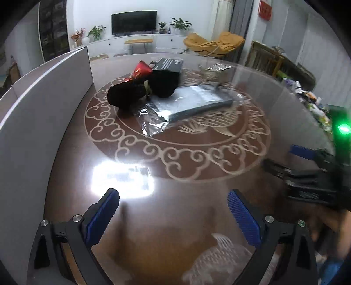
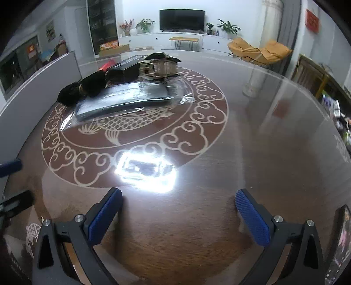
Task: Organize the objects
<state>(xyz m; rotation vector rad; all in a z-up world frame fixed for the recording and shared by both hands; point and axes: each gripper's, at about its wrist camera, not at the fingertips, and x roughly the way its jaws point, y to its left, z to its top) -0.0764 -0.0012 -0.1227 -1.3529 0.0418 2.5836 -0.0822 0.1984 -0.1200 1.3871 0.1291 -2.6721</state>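
Left wrist view: my left claw (image 1: 173,210) is spread wide with nothing between its blue pads, hanging over bare glossy bench (image 1: 197,166). My right claw (image 2: 178,212) is spread just as wide and empty too. Well ahead of both, on the bench's fish pattern, sits the pile: a flat grey plastic-wrapped package (image 1: 197,100), black furry items (image 1: 129,96) touching its far-left corner, a red wrapper (image 1: 141,69) and a black box (image 1: 167,65) behind.

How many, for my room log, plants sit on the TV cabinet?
4: red flowers and a leafy plant left of the TV; a small plant and a larger plant right of it.
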